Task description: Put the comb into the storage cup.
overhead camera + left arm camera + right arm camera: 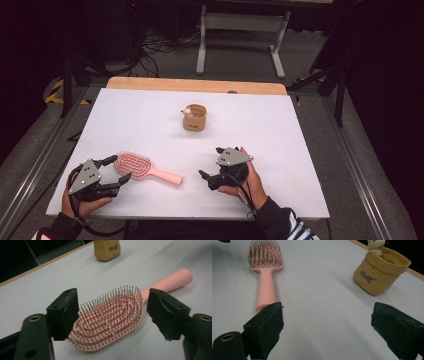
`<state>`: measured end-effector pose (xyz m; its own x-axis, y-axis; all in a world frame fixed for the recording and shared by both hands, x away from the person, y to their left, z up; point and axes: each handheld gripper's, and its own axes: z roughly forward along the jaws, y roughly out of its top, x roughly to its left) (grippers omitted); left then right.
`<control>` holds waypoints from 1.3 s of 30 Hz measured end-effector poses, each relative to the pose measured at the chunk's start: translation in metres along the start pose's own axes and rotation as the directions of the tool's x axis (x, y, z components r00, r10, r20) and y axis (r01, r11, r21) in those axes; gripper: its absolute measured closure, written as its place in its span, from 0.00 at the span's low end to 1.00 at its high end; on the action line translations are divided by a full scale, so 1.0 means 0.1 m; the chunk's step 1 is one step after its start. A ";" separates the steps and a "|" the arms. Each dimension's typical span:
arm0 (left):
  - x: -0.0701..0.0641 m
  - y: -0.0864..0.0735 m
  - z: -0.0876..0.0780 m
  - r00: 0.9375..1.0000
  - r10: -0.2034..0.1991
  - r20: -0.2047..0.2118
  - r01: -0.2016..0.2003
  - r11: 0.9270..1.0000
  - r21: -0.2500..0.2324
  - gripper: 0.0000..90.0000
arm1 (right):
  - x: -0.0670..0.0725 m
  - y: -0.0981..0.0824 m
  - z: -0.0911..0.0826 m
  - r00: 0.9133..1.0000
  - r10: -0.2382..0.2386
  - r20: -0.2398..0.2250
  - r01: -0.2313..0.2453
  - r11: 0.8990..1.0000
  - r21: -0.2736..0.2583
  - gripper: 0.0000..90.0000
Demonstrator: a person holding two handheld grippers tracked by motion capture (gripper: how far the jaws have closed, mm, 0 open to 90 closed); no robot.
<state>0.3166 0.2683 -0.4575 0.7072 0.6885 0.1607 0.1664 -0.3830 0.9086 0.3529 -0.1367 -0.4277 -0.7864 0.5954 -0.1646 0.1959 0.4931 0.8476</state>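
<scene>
A pink hairbrush (142,169) lies bristles up on the white table (280,130), its handle pointing right. My left gripper (119,168) is open at the brush head, one jaw on each side of it. In the left gripper view the bristled head (110,317) sits between the jaws, and the pads (62,312) stand off its sides. My right gripper (210,161) is open to the right of the handle's end with nothing between its jaws. The right gripper view shows the brush (265,277) ahead on the left.
A tan pouch-shaped cup (194,117) with a small figure (187,112) on its rim stands at the table's middle, towards the back. It also appears beyond my jaws as the tan cup (379,272). A wooden strip (195,85) runs along the far edge.
</scene>
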 end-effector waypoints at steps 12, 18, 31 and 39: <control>-0.03 0.01 0.00 1.000 -0.009 0.024 0.009 1.000 0.000 0.03 | 0.17 0.22 0.28 0.992 -0.001 -0.123 0.008 0.998 0.056 0.11; -0.02 0.01 -0.02 1.000 -0.019 0.024 0.019 1.000 -0.008 0.03 | 0.30 0.37 0.50 0.983 -0.011 -0.182 0.031 0.994 0.109 0.11; -0.01 -0.02 -0.06 0.999 -0.031 0.021 0.032 0.999 -0.025 0.04 | 0.68 0.74 1.16 0.952 -0.125 -0.280 0.211 0.930 0.302 0.24; -0.01 -0.03 -0.05 0.999 -0.037 0.035 0.038 0.999 -0.033 0.04 | 0.67 0.72 1.48 0.953 -0.077 -0.291 0.189 0.906 0.379 0.48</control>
<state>0.3120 0.2721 -0.4578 0.7241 0.6803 0.1133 0.1703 -0.3355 0.9265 0.4011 0.0325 -0.4518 -0.9356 0.3448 -0.0753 0.2509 0.7999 0.5451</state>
